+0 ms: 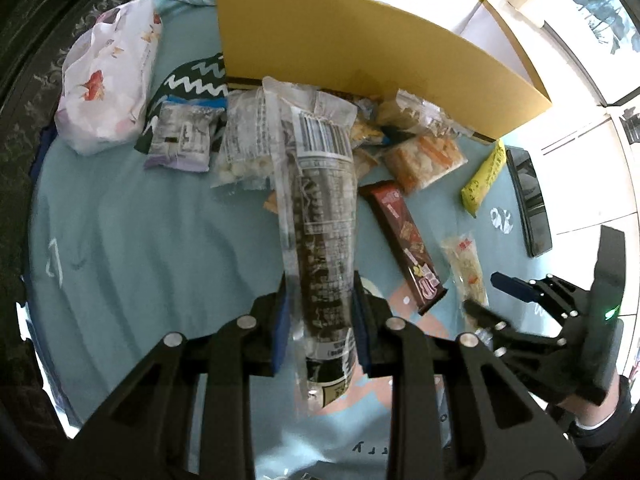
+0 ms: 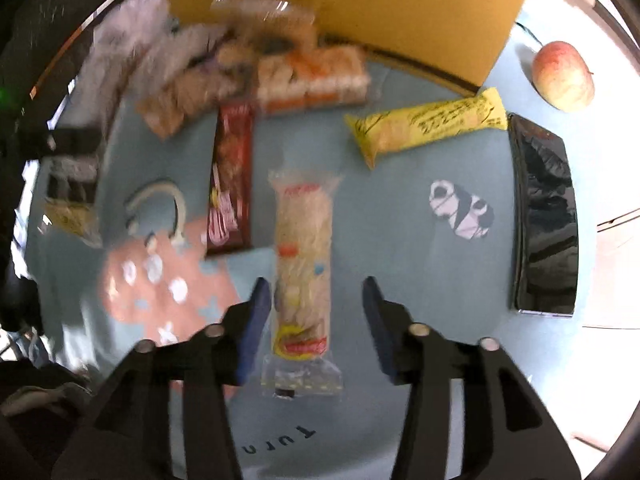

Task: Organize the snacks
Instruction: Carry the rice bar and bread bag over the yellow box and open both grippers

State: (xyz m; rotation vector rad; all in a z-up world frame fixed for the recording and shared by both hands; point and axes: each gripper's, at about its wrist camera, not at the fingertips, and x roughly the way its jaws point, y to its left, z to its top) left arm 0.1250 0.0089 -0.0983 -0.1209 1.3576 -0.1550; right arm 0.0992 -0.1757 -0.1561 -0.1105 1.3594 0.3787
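I am clamping the left gripper (image 1: 320, 320) on the dark cookie sleeve (image 1: 320, 216) for boxing; right gripper (image 2: 316, 320) is straddling the pale wafer pack (image 2: 304, 280), jaws half-open, not gripping.

We see strong daylight from the upper right, blown out to white there. Both views bend and darken at the fisheye rims. The right wrist view is motion-blurred, worst at upper left; the phone (image 2: 546, 220) shows glare.

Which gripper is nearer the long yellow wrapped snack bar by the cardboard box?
Right. The right gripper straddles a pale noodle-like packet just short of the yellow snack bar; the left gripper, clamping a dark packet, is farther away.
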